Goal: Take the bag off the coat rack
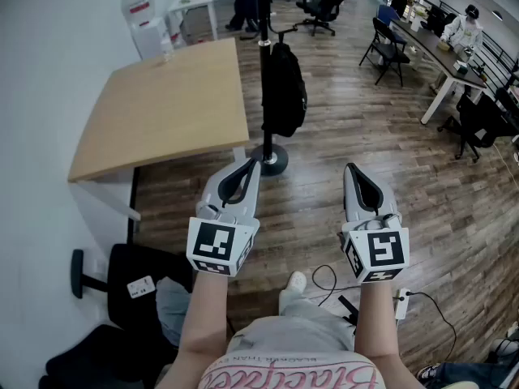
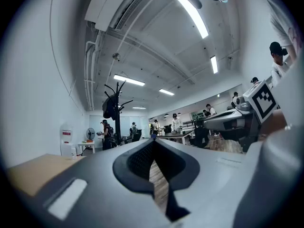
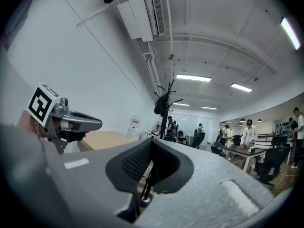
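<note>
Forearms at the bottom of the head view carry two grey grippers, each with a cube of black-and-white square markers at its back. The left gripper (image 1: 253, 164) points level, its jaws pressed together with nothing between them. The right gripper (image 1: 351, 168) beside it is the same, its jaws fully closed and empty. Below and left of the hands stands a black office chair (image 1: 134, 294). To the right a white power strip (image 1: 401, 302) with a black cable lies on the brown wood-plank floor (image 1: 357, 144). Just ahead of the left gripper's tips is the round base of the tall black metal coat rack (image 1: 271, 160). It stands upright just beside the near right corner of the light wooden rectangular counter (image 1: 170, 104). The black fabric bag (image 1: 285, 91) hangs high on the rack against its pole, clear of the floor and well apart from both grippers. Farther off are a white water dispenser (image 1: 143, 24), black swivel chairs (image 1: 324, 6) and a person in white (image 1: 465, 29).
</note>
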A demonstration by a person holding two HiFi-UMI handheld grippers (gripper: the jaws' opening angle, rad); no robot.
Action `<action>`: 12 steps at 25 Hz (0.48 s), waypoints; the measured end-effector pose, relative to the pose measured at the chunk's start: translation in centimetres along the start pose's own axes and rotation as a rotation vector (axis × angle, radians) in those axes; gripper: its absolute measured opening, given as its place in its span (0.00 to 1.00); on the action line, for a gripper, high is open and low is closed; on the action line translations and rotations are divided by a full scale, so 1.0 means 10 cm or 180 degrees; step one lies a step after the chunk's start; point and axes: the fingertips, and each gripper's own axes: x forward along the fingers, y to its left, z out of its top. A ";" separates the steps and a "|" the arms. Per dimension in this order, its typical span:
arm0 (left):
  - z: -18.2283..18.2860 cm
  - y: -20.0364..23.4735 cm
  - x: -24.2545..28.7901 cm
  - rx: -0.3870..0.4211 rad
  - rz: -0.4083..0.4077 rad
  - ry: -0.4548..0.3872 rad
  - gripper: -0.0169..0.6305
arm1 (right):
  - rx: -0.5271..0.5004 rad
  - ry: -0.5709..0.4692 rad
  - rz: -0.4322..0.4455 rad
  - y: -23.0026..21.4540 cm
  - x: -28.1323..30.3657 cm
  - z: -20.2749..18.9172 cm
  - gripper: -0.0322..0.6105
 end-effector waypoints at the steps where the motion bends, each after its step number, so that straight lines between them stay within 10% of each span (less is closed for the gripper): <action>1: -0.01 0.02 0.05 0.0005 -0.0005 0.0002 0.05 | 0.0004 -0.0006 0.0003 -0.02 0.05 -0.01 0.05; 12: -0.16 0.24 0.89 -0.0032 0.0014 0.0081 0.05 | 0.0099 -0.0023 0.0081 -0.48 0.75 -0.15 0.05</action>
